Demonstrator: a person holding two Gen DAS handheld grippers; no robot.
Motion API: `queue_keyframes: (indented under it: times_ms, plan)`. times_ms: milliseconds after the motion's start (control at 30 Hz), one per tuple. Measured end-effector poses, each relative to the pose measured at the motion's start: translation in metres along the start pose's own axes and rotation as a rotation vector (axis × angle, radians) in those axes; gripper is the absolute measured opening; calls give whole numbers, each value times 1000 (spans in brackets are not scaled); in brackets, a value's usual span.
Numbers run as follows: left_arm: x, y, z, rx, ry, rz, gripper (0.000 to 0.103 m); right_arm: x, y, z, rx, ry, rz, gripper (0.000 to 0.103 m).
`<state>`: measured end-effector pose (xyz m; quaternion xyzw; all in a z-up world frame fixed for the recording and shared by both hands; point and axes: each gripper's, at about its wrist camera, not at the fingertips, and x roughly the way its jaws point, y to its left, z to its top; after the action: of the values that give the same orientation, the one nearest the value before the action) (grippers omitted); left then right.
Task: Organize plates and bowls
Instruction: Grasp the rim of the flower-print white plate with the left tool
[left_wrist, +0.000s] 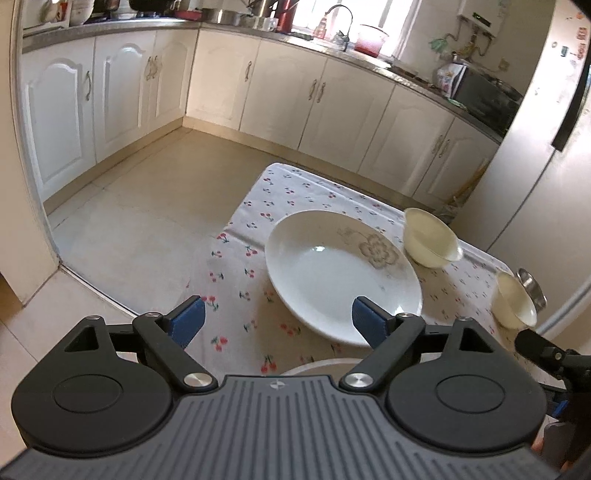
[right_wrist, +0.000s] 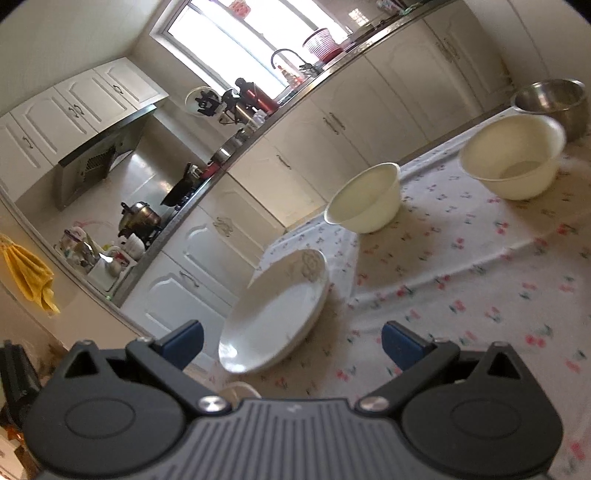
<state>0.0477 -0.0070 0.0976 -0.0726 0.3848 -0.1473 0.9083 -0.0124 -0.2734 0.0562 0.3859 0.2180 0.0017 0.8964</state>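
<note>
A white plate with a flower print (left_wrist: 341, 275) lies on the cherry-print tablecloth (left_wrist: 255, 206); it also shows in the right wrist view (right_wrist: 275, 314). Two cream bowls stand beyond it: one (left_wrist: 430, 236) farther back, one (left_wrist: 515, 301) at the right; in the right wrist view they are the middle bowl (right_wrist: 365, 199) and the right bowl (right_wrist: 513, 155). A steel bowl (right_wrist: 554, 101) stands behind them, and in the left wrist view (left_wrist: 532, 286) too. My left gripper (left_wrist: 277, 325) is open and empty above the plate's near edge. My right gripper (right_wrist: 291, 343) is open and empty, near the plate.
A white rim (left_wrist: 321, 363) peeks out just under my left gripper. White kitchen cabinets (left_wrist: 280, 85) and a cluttered counter run behind the table. A refrigerator (left_wrist: 539, 147) stands at the right. Tiled floor (left_wrist: 147, 221) lies left of the table.
</note>
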Motion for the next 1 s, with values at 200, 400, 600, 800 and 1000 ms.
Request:
queue_keyframes:
  times_ms: [200, 400, 600, 800, 1000]
  plan:
    - [27, 9, 9, -42, 31, -10, 103, 33, 1, 14, 1, 15, 54, 102]
    - [56, 21, 17, -82, 60, -10, 103, 67, -9, 21, 29, 13, 80, 101]
    - [73, 24, 23, -96, 75, -37, 97, 86, -18, 25, 35, 0, 113, 100]
    - [84, 16, 26, -69, 99, -61, 71, 96, -21, 25, 46, 9, 148, 101]
    - [94, 16, 27, -68, 123, -63, 47, 95, -25, 24, 40, 16, 180, 101]
